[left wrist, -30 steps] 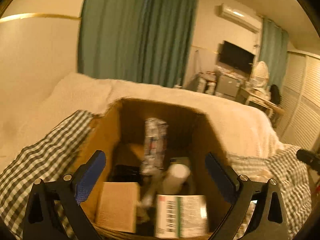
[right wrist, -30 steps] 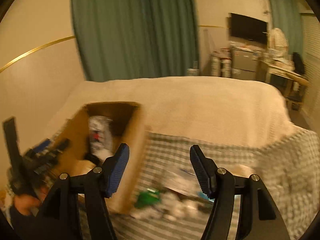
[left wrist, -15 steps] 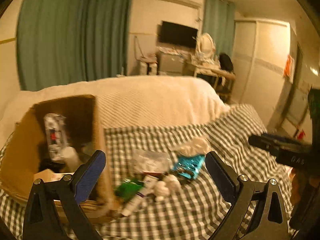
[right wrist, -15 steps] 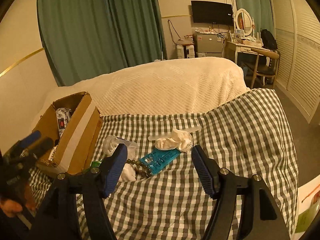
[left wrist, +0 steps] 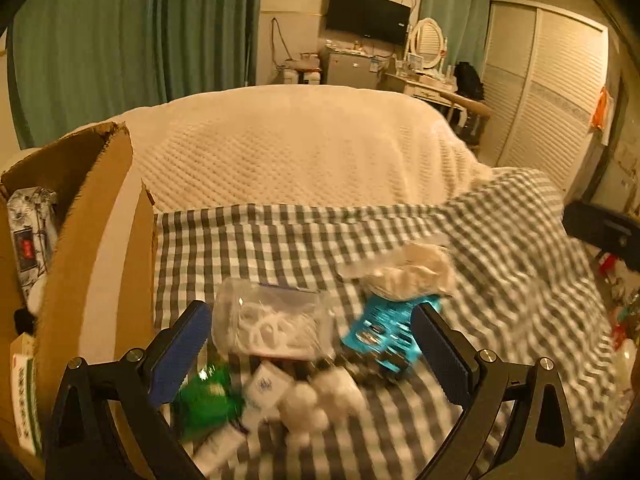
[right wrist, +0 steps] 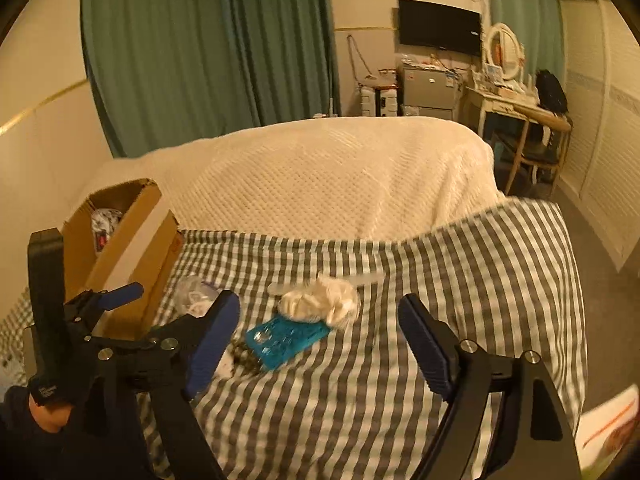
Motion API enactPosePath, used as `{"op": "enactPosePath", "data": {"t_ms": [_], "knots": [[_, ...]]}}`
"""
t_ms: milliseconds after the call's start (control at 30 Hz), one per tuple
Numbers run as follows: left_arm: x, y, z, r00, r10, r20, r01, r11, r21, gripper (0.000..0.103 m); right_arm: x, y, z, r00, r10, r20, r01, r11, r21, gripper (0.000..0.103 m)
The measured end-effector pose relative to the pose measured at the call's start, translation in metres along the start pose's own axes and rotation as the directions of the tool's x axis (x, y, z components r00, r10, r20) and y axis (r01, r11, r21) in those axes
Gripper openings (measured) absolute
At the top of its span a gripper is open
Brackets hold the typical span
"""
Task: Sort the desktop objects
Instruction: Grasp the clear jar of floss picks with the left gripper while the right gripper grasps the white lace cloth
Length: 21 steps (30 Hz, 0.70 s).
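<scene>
Left wrist view, nearest first: the left hand-held gripper point(left wrist: 310, 354) is spread wide and holds nothing, hovering just above a blurred cluster — a green packet point(left wrist: 206, 398), small white pieces point(left wrist: 316, 400), a clear plastic bag point(left wrist: 268, 322), a teal blister pack point(left wrist: 384, 330) and a crumpled white bag point(left wrist: 408, 274) — all loose on the checked cloth point(left wrist: 500, 320) over the bed. Beside them on the left, the cardboard box point(left wrist: 96, 248) already holds a patterned packet point(left wrist: 30, 236) and a few cartons. The right hand-held gripper point(right wrist: 320, 344) is also wide and empty, further back from the pile. I judge the sorting partly done — some things boxed, at least five still to go.
</scene>
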<state>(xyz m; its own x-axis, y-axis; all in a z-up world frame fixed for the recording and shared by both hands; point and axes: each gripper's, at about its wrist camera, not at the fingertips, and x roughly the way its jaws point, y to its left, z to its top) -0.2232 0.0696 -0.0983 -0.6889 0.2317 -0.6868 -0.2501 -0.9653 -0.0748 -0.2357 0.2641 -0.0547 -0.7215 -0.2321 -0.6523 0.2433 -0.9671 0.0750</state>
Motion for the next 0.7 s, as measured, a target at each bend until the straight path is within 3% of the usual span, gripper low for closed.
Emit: {"op": "enactPosePath", "data": {"t_ms": [100,167,233,367,433,567,633,700], "knots": [[0.017,0.008,-0.003,1.0,0.019,-0.013,-0.019,1.0,-0.013,0.102,0.04,-0.004,0.006,0.999,0.019,-0.026,-0.019,1.0,0.019,0.086],[0.027,0.014,-0.007,1.0,-0.005,-0.026,0.005,0.999,-0.032,0.102,0.074,-0.009,0.002,0.998,0.039,-0.057,-0.035,0.998,0.057,0.086],[0.036,0.017,-0.011,0.999,-0.031,-0.039,0.03,0.999,-0.036,0.102,0.107,-0.012,-0.009,0.995,0.027,-0.094,-0.018,0.995,0.094,0.086],[0.046,0.017,-0.013,1.0,-0.017,-0.014,0.017,1.0,-0.01,0.103,0.149,-0.021,-0.033,0.981,0.003,-0.193,0.02,0.993,0.119,0.086],[0.049,0.015,-0.012,1.0,0.0,-0.007,0.0,1.0,0.011,0.103,0.153,-0.021,-0.035,0.977,-0.004,-0.215,0.026,0.995,0.101,0.076],[0.054,0.017,-0.013,0.999,-0.002,-0.037,0.002,1.0,0.018,0.103,0.153,-0.02,-0.037,0.974,-0.032,-0.222,0.05,0.996,0.076,0.07],[0.052,0.018,-0.015,0.999,-0.016,-0.03,0.017,1.0,0.014,0.103,0.155,-0.018,-0.04,0.968,-0.035,-0.248,0.052,0.997,0.064,0.047],[0.052,0.019,-0.014,0.999,-0.016,-0.036,0.016,1.0,0.012,0.103,0.158,-0.017,-0.042,0.965,-0.038,-0.26,0.054,0.997,0.052,0.041]]}}
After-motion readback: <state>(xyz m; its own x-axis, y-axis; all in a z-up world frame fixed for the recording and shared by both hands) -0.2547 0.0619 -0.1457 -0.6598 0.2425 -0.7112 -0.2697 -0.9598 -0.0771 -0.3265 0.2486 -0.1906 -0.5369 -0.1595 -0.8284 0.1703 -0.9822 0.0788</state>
